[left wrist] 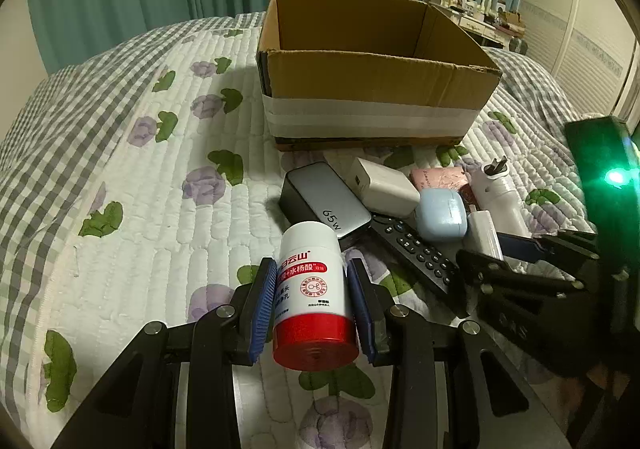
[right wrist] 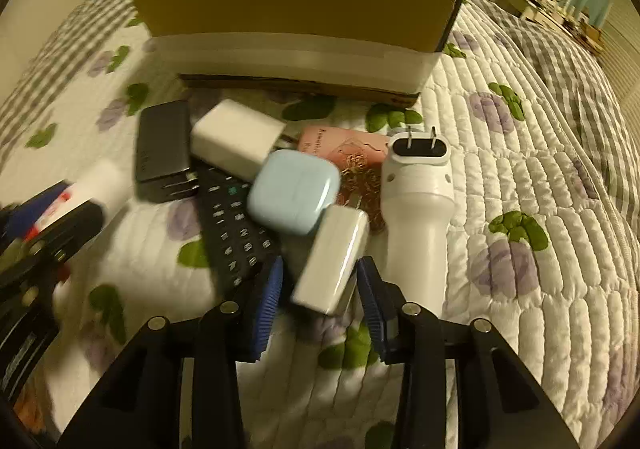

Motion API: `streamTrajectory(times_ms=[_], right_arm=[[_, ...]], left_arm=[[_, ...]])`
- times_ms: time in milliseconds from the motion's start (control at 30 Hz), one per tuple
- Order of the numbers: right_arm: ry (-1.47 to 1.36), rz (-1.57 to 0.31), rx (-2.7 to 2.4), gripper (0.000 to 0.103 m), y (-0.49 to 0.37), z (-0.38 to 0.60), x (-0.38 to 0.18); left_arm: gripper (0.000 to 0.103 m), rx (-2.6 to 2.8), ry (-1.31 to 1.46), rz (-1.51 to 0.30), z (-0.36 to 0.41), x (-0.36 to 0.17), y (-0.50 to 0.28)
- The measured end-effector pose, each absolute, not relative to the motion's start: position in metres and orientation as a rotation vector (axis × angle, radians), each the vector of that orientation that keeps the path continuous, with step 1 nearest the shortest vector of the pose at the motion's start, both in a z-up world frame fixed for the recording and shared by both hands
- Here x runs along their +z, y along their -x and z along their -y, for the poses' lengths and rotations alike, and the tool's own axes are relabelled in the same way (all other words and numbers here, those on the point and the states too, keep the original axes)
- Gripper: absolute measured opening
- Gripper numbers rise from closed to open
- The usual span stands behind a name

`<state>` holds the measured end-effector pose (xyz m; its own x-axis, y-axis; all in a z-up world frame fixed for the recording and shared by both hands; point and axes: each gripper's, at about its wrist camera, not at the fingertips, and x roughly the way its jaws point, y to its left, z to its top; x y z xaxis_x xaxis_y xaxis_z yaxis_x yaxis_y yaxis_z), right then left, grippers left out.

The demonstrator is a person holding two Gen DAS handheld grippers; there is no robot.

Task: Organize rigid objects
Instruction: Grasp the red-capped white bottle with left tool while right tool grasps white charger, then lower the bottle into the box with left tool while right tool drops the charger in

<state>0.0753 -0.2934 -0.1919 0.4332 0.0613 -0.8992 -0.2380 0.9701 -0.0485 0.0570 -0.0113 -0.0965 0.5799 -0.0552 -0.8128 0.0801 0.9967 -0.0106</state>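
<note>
Your left gripper [left wrist: 312,309] jaws hold the red-capped bottle [left wrist: 312,297], cap toward you; a slack grip could drop it onto the pile. Your right gripper [right wrist: 320,301] jaws stand wide around the small white charger [right wrist: 332,261]; closing may nudge the remote [right wrist: 232,225]. Beyond, the cardboard box [left wrist: 372,77] waits on the bed.

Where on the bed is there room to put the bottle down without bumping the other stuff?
Free quilt lies left of the cardboard box and the grey charger, and right of the white plug-in device. The box looks empty inside too. It is crowded in front of the box, where chargers, the remote and the blue case touch. The left gripper holds the bottle.
</note>
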Motion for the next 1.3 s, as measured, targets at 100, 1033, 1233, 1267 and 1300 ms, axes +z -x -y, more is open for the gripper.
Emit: streamTrajectory(times_ms=[100,1033,1233,1267,1300], right_arm=[[0.183,-1.132,0.151,0.026,-0.084,0.295,-0.201],[0.204,-0.606,0.335,0.022,-0.093,0.291,0.015],[0.182,-0.629,0.334,0.022,-0.142,0.291,0.003],[0.175,-0.636,0.332,0.022,-0.151,0.292,0.000],[0.169,-0.643,0.333,0.022,-0.157,0.292,-0.004]], left_arm=[[0.037,-0.078,-0.020,-0.949,0.011,-0.096,-0.056],[0.037,-0.148,-0.125,-0.668,0.031,0.041,-0.146],[0.037,-0.177,-0.110,-0.720,0.037,0.020,-0.208],[0.037,-0.179,-0.102,-0.736,0.038,0.013,-0.215],[0.037,-0.180,-0.097,-0.747,0.039,0.007,-0.220]])
